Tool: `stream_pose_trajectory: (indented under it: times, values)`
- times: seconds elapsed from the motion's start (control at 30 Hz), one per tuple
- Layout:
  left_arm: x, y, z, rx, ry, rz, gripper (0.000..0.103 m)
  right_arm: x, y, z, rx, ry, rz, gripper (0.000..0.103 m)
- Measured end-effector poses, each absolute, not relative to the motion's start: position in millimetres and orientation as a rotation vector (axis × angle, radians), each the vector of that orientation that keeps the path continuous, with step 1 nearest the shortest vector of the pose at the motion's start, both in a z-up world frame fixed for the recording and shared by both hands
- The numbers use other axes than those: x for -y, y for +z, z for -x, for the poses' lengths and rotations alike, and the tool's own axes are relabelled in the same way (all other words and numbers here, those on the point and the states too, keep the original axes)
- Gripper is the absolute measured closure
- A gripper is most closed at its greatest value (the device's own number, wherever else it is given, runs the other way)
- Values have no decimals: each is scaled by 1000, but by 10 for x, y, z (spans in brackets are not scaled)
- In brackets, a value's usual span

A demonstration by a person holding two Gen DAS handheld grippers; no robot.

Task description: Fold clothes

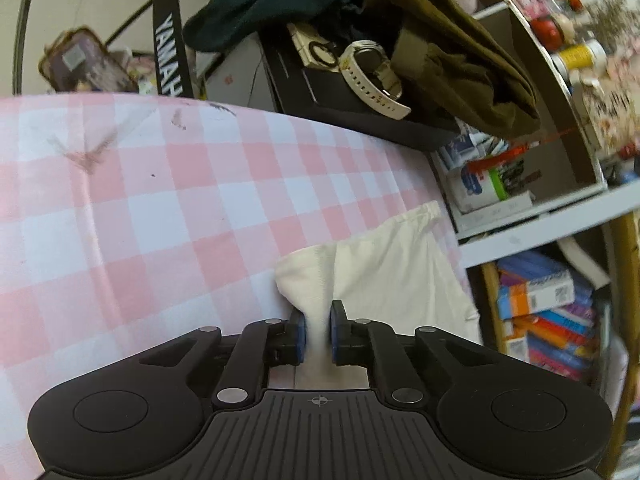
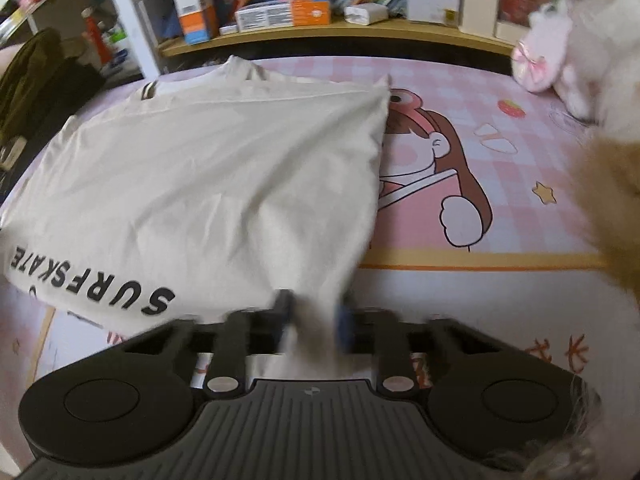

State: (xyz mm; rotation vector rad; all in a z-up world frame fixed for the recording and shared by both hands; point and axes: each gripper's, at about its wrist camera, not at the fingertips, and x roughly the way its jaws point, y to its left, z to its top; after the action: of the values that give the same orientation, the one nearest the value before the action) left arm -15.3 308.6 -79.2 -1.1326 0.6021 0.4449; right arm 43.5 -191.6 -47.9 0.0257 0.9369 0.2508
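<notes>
A cream T-shirt [image 2: 208, 168] with black "SURFSKATE" lettering lies spread on the pink checked bed sheet [image 2: 500, 128], collar toward the far shelf. My right gripper [image 2: 316, 312] is shut on a bunched corner of the shirt at its near edge, and the cloth is pulled taut up from there. In the left wrist view, my left gripper [image 1: 317, 330] is shut on another bunched part of the cream T-shirt [image 1: 384, 272], which lies at the right edge of the checked sheet [image 1: 160, 200].
A bookshelf [image 2: 328, 36] with books and boxes runs along the far side of the bed. Pink and white plush toys [image 2: 560, 52] sit at the right. Dark clothes [image 1: 440, 48], a watch [image 1: 372, 72] and a black box crowd the sheet's far edge; cluttered shelves [image 1: 540, 200] stand right.
</notes>
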Motion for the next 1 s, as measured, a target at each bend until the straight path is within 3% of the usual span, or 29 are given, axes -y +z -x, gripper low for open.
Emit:
stream_pose_trajectory:
  times: [0.23, 0.3, 0.37, 0.43, 0.57, 1.0]
  values:
    - [-3064, -842, 264, -588, 412, 1183, 89, 2071, -477, -427, -937, 238, -35, 89]
    - [-3071, -862, 282, -579, 402, 1201, 87, 2095, -473, -427, -938, 229, -44, 80]
    - [-3077, -882, 300, -570, 391, 1219, 83, 2120, -469, -427, -940, 221, -52, 54]
    - [-3083, -903, 317, -562, 380, 1236, 77, 2105, -452, -421, -931, 209, -55, 45]
    - [-3127, -942, 335, -558, 355, 1272, 76, 2014, -354, -416, -896, 186, -27, 23]
    - [-3396, -1098, 309, -624, 230, 1418, 76, 1116, -151, -527, -877, 161, 47, 2]
